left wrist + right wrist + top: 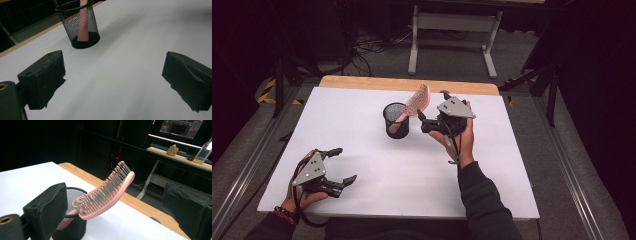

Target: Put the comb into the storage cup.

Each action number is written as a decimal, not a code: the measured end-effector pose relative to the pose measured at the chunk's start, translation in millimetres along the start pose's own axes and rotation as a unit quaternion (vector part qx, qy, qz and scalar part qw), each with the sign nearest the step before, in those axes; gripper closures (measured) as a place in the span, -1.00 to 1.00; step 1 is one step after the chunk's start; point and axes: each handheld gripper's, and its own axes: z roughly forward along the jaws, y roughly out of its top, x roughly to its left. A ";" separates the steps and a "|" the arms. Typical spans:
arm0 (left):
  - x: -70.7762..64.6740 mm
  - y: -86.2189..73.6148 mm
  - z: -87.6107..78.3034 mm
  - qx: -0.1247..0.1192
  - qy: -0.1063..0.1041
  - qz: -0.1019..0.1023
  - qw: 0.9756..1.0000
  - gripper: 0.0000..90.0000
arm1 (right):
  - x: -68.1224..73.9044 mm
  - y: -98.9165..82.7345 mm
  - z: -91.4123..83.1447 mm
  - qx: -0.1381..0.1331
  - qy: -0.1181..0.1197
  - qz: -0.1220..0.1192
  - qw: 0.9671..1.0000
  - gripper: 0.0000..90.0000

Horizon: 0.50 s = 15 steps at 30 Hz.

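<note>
A black mesh cup (396, 120) stands upright near the middle of the white table top (362, 150). A pink hairbrush (415, 102) stands in it, handle down, its bristled head leaning out to the right over the rim. My right gripper (422, 120) hovers just right of the cup, open, its jaws on either side of the brush head (107, 191) without touching it. My left gripper (344, 165) rests open near the front left of the table, far from the cup (79, 25), with nothing between its jaws.
A wooden strip (407, 84) edges the table's far side. Beyond it stand a white frame's legs (452, 35) and cables on the floor. In the right gripper view a desk (180, 157) with bottles and a monitor lies behind.
</note>
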 end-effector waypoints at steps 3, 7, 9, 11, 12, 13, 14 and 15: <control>-0.1 0.0 0.5 0.001 -0.001 0.000 1.000 -0.88 | 1.2 -0.3 -3.6 -0.003 0.002 -0.003 1.000 -0.85; -0.2 0.0 0.5 0.001 -0.002 0.000 1.000 -0.88 | 1.8 -0.3 -7.3 -0.006 -0.003 -0.008 1.000 -0.85; -0.2 -0.1 0.7 0.002 -0.002 0.000 1.000 -0.88 | 1.9 -0.4 -8.4 -0.006 -0.002 -0.010 1.000 -0.85; -0.3 -0.2 0.6 0.001 -0.003 0.000 1.000 -0.88 | 2.2 -0.7 -9.8 -0.008 -0.002 -0.009 1.000 -0.85; -0.4 -0.1 0.6 0.001 -0.002 0.001 1.000 -0.88 | 2.3 -1.1 -10.4 -0.008 -0.001 -0.009 1.000 -0.85; -0.4 -0.1 0.6 0.001 -0.003 0.000 1.000 -0.88 | 2.7 -1.8 -11.1 -0.011 0.000 -0.010 1.000 -0.85; -0.4 -0.2 0.6 0.002 -0.003 0.001 1.000 -0.88 | 3.3 -2.7 -11.8 -0.013 0.000 -0.013 1.000 -0.85; -0.4 -0.2 0.6 0.002 -0.003 0.000 1.000 -0.88 | 4.3 -3.5 -12.7 -0.015 -0.001 -0.015 1.000 -0.84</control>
